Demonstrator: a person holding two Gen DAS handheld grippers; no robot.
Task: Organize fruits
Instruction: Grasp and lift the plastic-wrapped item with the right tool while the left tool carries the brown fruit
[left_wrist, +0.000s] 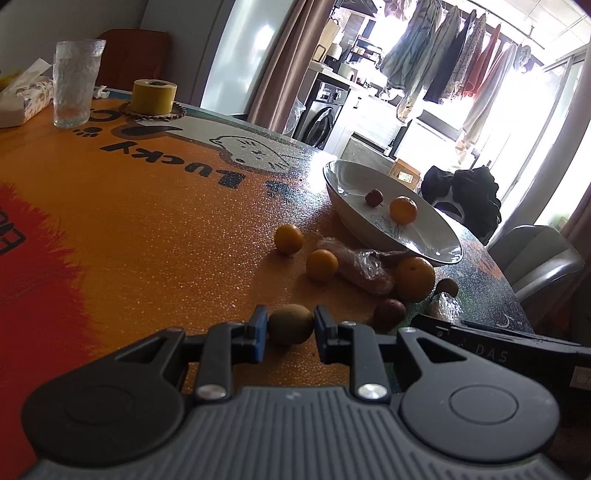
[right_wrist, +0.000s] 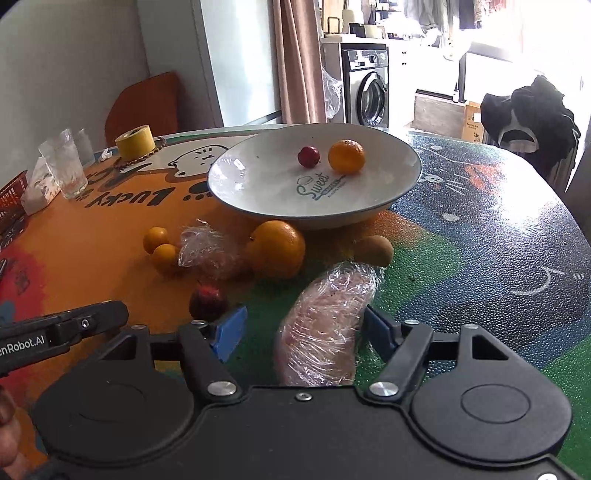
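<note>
My left gripper (left_wrist: 290, 334) is shut on a brown kiwi (left_wrist: 290, 324) low over the table. My right gripper (right_wrist: 303, 328) is open around a plastic-wrapped fruit (right_wrist: 325, 328) lying on the table; the right pad touches it, the left pad stands apart. A white bowl (right_wrist: 258, 184) holds a small red fruit (right_wrist: 308, 156) and an orange (right_wrist: 346, 156); it also shows in the left wrist view (left_wrist: 354, 181). Loose on the table: a big orange (right_wrist: 276, 248), two small oranges (right_wrist: 156, 239), another wrapped fruit (right_wrist: 207, 251), a second kiwi (right_wrist: 375, 250), a dark red fruit (right_wrist: 207, 301).
A drinking glass (left_wrist: 75, 85), a yellow tape roll (left_wrist: 154, 95) and a tissue box (left_wrist: 22, 99) stand at the table's far side. A chair with dark clothing (right_wrist: 532, 110) sits beyond the table's right edge. The left gripper's body (right_wrist: 62, 325) lies left of my right gripper.
</note>
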